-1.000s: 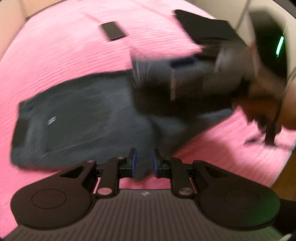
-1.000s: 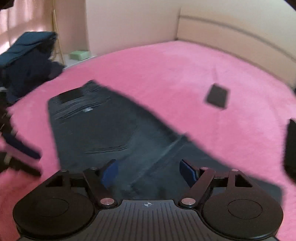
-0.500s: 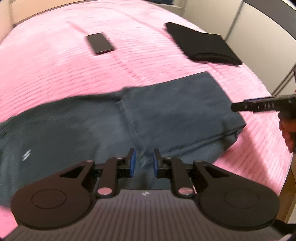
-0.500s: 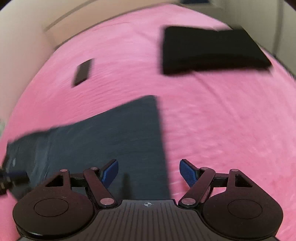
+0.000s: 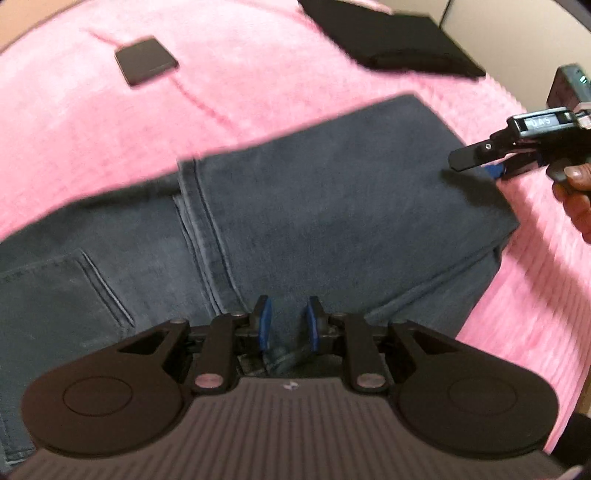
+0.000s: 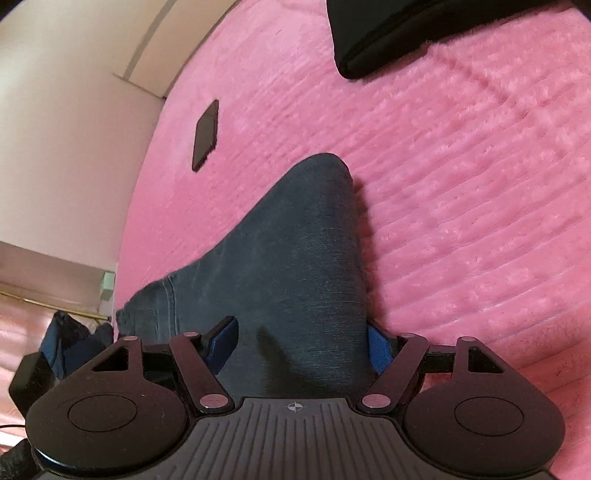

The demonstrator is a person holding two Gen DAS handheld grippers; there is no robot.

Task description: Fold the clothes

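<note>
Dark grey jeans (image 5: 332, 229) lie flat on the pink bed cover (image 5: 258, 74), legs folded back over the seat, the fold at the right. My left gripper (image 5: 286, 326) sits low at the near edge of the jeans, its jaws nearly together with denim between the blue pads. My right gripper (image 6: 299, 345) is open with its jaws either side of the folded end of the jeans (image 6: 295, 251). It also shows at the right of the left wrist view (image 5: 487, 162), held by a hand, right over the folded end.
A dark phone (image 5: 146, 61) lies on the cover beyond the jeans, also in the right wrist view (image 6: 205, 134). A folded black garment (image 5: 391, 37) lies at the far right, also in the right wrist view (image 6: 424, 33). A wall and more clothes (image 6: 70, 343) are left of the bed.
The jeans went from lifted and blurred to lying flat and folded. My right gripper swung round and dropped onto the folded end. My left gripper came in lower over the near edge.
</note>
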